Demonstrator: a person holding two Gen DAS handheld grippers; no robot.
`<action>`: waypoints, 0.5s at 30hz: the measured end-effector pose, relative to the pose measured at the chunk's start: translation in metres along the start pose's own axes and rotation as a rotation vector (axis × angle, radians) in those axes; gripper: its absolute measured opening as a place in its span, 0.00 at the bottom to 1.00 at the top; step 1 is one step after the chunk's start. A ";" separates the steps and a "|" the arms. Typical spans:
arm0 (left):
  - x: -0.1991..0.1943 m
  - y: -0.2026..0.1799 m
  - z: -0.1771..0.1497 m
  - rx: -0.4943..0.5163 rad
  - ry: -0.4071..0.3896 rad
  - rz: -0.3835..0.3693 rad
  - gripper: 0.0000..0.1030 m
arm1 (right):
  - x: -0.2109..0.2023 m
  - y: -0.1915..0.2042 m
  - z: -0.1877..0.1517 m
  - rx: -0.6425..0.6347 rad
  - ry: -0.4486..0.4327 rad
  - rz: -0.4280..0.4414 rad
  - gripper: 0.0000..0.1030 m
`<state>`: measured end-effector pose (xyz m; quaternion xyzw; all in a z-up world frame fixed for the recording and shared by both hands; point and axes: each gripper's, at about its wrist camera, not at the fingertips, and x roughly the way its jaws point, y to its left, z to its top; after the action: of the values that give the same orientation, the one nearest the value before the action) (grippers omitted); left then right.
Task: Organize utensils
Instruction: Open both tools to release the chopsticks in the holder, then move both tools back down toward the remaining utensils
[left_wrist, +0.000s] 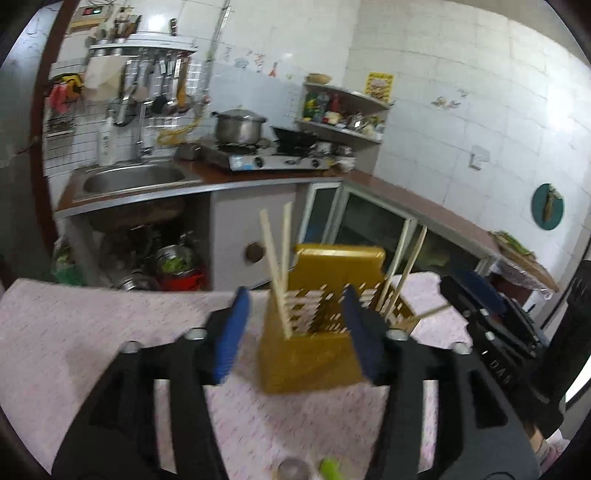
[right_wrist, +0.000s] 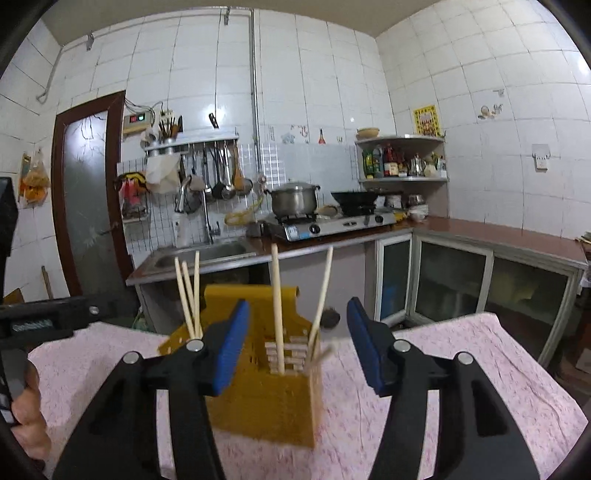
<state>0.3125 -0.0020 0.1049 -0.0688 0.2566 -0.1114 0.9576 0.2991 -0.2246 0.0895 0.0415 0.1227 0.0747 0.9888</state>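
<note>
Gaping left claw (left_wrist: 293, 332), right claw (right_wrist: 297, 343) (both empty) flanking yellow holder (right_wrist: 266, 402).

We see a brightly, evenly lit kitchen with glare patches on the white wall tiles (right_wrist: 207, 110). Fisheye bending curves the edges into dark corners, and the left wrist view is smeared with blur.

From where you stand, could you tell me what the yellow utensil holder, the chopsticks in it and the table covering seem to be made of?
Yellow utensil holder: probably moulded plastic, matte, uniform mustard colour with slotted walls.
Chopsticks: pale wood or bamboo, unpainted, slim straight sticks; blur hides any grain.
Table covering: looks like soft fabric, pink speckled, dull surface without shine.
</note>
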 end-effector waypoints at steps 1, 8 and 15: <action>-0.008 0.004 -0.006 -0.015 0.004 0.024 0.71 | -0.005 -0.001 -0.005 0.002 0.019 -0.006 0.53; -0.029 0.019 -0.051 -0.084 0.111 0.058 0.84 | -0.026 -0.003 -0.048 -0.005 0.185 -0.105 0.60; -0.021 0.028 -0.099 -0.134 0.267 0.105 0.92 | -0.037 -0.007 -0.088 0.034 0.350 -0.147 0.64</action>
<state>0.2500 0.0232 0.0246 -0.1035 0.3917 -0.0521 0.9128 0.2422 -0.2318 0.0127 0.0357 0.2970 0.0062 0.9542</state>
